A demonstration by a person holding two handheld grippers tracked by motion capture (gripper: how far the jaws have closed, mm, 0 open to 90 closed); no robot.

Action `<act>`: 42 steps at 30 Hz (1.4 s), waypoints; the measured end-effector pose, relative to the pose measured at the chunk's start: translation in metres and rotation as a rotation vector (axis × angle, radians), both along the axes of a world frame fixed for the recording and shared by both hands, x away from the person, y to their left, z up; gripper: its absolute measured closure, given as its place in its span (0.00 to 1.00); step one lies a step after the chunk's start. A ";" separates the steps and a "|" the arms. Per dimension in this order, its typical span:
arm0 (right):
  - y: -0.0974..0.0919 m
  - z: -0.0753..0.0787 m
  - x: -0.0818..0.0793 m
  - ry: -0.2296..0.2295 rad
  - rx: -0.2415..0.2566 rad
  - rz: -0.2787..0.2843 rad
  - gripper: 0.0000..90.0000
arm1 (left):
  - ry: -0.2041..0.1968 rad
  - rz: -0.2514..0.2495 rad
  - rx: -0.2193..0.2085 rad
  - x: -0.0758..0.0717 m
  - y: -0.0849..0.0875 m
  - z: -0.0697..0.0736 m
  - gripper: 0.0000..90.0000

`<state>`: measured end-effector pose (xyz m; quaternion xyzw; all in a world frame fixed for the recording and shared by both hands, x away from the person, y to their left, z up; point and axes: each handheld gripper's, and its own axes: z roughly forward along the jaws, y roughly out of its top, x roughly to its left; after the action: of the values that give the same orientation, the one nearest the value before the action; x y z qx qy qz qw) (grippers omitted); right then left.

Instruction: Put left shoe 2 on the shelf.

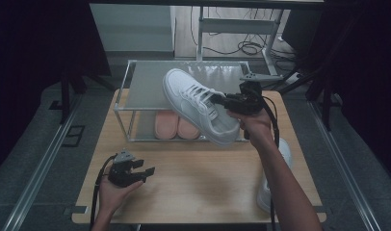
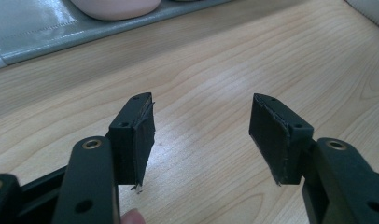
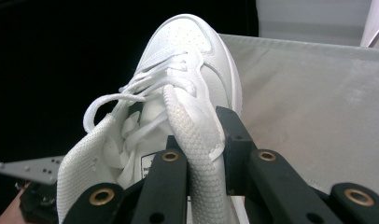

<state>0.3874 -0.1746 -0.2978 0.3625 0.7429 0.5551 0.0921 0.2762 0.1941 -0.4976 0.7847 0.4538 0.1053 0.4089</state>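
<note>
Sneaker collar point(image 3: 197, 140) between right gripper point(image 3: 201, 154)

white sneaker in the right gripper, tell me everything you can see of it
The white sneaker is a low lace-up with a smooth, leather-like upper, a perforated toe, white laces and a mesh-textured collar lining. It is held in the air, tilted, toe pointing away over the top shelf of the rack. The right gripper is shut on the side wall of its collar, one jaw inside the opening and one outside. Nothing else touches it. It looks clean, and its laces hang loose.
</note>
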 end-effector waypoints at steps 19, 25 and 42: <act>0.021 0.015 0.040 0.040 -0.012 -0.112 0.91 | -0.003 0.009 -0.002 0.000 0.001 0.001 0.46; 0.026 0.015 0.052 0.054 -0.006 -0.134 0.91 | -0.001 0.009 0.000 0.000 0.001 0.000 0.46; 0.044 0.016 0.082 0.110 0.019 -0.220 0.91 | -0.001 0.002 0.000 0.000 0.001 -0.001 0.46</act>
<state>0.4698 -0.1306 -0.2821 0.4725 0.6974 0.5279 0.1082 0.2760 0.1949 -0.4982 0.7841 0.4545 0.1059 0.4090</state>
